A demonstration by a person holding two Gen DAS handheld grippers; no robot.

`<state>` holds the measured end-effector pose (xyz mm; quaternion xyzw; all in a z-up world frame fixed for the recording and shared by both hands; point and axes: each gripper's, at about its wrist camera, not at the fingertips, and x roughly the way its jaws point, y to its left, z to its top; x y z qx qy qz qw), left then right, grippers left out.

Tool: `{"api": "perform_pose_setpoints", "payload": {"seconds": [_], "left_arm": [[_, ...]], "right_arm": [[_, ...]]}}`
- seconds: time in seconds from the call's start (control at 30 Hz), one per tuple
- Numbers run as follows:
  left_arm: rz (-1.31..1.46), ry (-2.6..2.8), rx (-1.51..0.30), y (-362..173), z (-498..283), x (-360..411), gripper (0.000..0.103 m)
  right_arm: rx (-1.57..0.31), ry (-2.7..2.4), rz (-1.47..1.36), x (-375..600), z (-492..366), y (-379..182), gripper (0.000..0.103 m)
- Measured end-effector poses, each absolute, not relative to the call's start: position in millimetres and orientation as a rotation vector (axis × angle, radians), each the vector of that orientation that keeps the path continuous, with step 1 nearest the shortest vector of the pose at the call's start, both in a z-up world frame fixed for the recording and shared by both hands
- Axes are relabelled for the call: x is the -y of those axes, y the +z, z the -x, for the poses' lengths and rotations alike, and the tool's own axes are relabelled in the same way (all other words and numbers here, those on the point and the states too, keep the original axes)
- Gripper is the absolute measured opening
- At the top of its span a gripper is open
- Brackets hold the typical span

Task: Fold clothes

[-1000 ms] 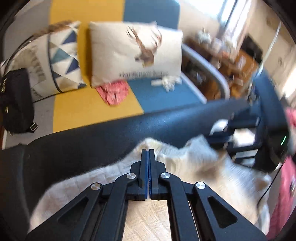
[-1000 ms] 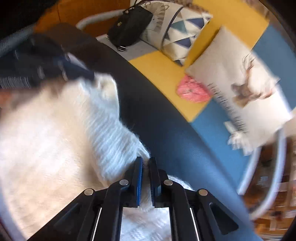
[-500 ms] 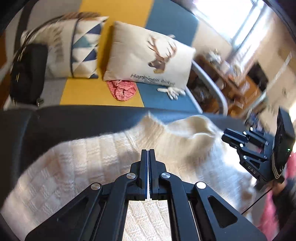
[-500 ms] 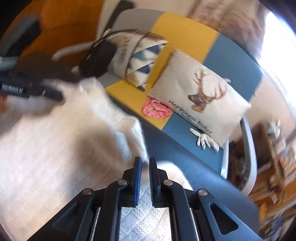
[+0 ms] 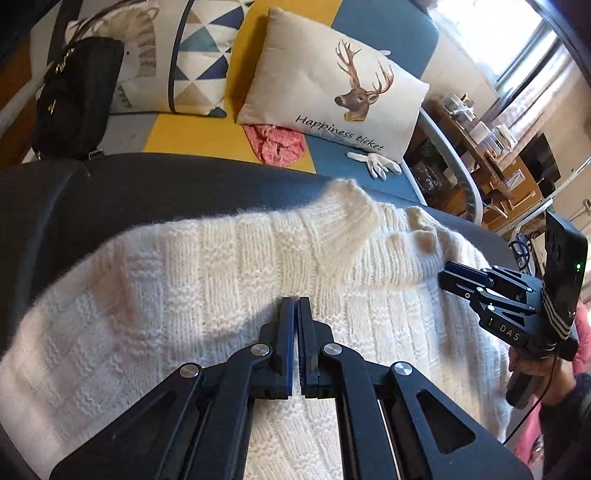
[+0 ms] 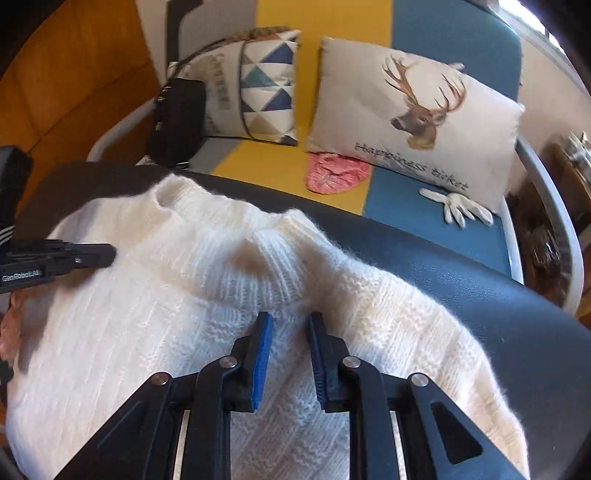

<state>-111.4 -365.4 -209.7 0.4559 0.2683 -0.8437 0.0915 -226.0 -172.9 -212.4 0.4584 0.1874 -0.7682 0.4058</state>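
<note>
The black table (image 5: 155, 192) carries the white knitted sweater (image 5: 177, 295), which covers most of its top; beyond the far edge stands a sofa (image 6: 325, 22) in yellow and blue panels. A second ago the sweater was bunched and blurred, with a fold raised between the two tools; it now lies flatter and sharp, a ribbed cuff (image 5: 347, 206) folded over near the far edge and the rest spread toward the camera. On the sofa a deer cushion (image 6: 413, 110) leans beside a triangle-patterned cushion (image 6: 258, 85), with a black bag (image 6: 177, 114), a pink knit (image 6: 336, 173) and a white glove (image 6: 458, 208) around them; both views have swung so these sit more upright than before. The left gripper (image 5: 296, 306) has its jaws pressed together just above the knit, nothing visibly between them, as earlier. The right gripper (image 6: 290, 323) has just been opening: its blue pads (image 6: 263, 354) now stand a little apart over the sweater, gripping nothing.
</note>
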Motion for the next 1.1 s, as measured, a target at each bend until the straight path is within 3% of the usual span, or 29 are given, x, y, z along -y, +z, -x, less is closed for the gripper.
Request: {"api": "perform_pose_setpoints", "payload": {"seconds": [0.17, 0.33, 0.53, 0.8, 0.93, 1.1], "left_arm": [[-1.199, -2.538, -0.913, -181, 59, 391, 0.001], [-0.972, -2.408, -1.002, -160, -57, 448, 0.002], [-0.838, -2.116, -1.030, -169, -213, 504, 0.003], [-0.713, -1.889, -1.141, -192, -369, 529, 0.003], [-0.695, -1.965, -1.162, -195, -385, 520, 0.003], [-0.837, -2.107, -1.101, -211, -337, 498, 0.003]], "right_arm": [[-0.414, -1.911, -1.182, 165, 216, -194, 0.022], [-0.310, -1.732, -1.078, 151, 159, -167, 0.022], [-0.162, -1.496, -1.067, 158, 95, -158, 0.022], [-0.222, -1.480, -1.109, 242, 55, -170, 0.022], [-0.225, -1.554, -1.110, 276, 59, -173, 0.022], [-0.207, -1.636, -1.114, 301, 73, -168, 0.022]]}}
